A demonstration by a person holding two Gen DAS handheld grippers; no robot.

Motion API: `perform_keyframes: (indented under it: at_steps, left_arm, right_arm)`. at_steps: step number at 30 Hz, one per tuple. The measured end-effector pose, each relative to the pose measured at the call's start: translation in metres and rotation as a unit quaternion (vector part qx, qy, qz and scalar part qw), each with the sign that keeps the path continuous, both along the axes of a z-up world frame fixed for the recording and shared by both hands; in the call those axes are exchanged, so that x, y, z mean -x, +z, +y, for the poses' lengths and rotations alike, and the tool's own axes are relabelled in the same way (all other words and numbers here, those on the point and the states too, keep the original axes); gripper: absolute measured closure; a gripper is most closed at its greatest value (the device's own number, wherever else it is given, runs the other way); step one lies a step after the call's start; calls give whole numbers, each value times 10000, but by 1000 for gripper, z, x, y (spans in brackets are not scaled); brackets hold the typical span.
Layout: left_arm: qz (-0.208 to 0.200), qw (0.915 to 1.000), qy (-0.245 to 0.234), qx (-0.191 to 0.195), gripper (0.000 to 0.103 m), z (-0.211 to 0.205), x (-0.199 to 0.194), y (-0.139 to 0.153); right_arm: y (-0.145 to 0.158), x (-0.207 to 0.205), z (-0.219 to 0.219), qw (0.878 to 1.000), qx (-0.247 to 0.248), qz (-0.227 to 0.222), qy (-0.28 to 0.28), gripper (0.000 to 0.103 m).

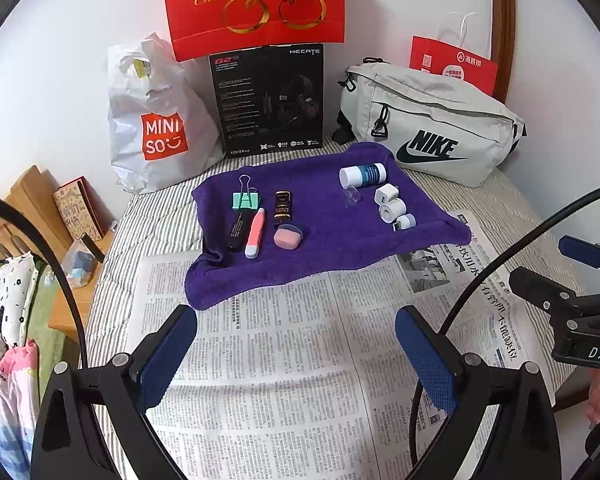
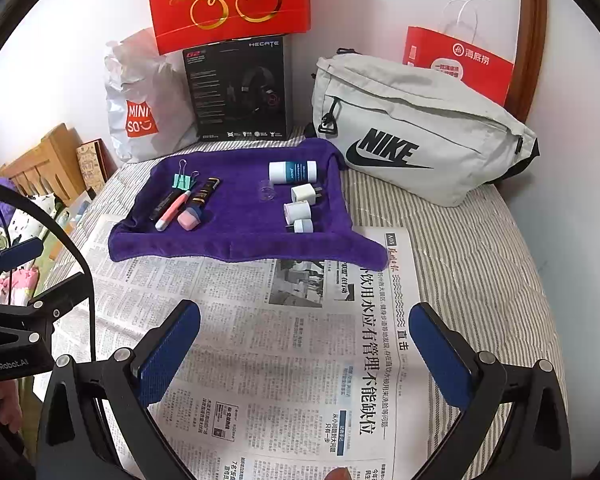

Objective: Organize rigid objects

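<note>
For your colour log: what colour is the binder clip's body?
Mint green binder clip, clearest in the left wrist view.

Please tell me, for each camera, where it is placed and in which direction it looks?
Left wrist: on the left tongs, facing the purple towel and the wall; own blue pads open; right tongs at right edge.
Right wrist: on the right tongs, same direction from further right; pads open; left tongs at left edge.
Shared: towel, newspaper, Nike bag, headset box.
</note>
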State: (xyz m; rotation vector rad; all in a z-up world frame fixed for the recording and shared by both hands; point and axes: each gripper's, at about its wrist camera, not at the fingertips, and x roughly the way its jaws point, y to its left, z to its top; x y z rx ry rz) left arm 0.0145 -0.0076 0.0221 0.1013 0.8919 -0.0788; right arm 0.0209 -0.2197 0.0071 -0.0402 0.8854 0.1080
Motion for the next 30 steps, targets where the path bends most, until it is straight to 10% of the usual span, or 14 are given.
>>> perform_keyframes:
  at_steps: [30]
  left_arm:
    - [26, 10000, 36, -53, 3, 4, 1, -4]
  right_arm:
    - [0, 2, -1, 10000, 18, -6, -14, 0]
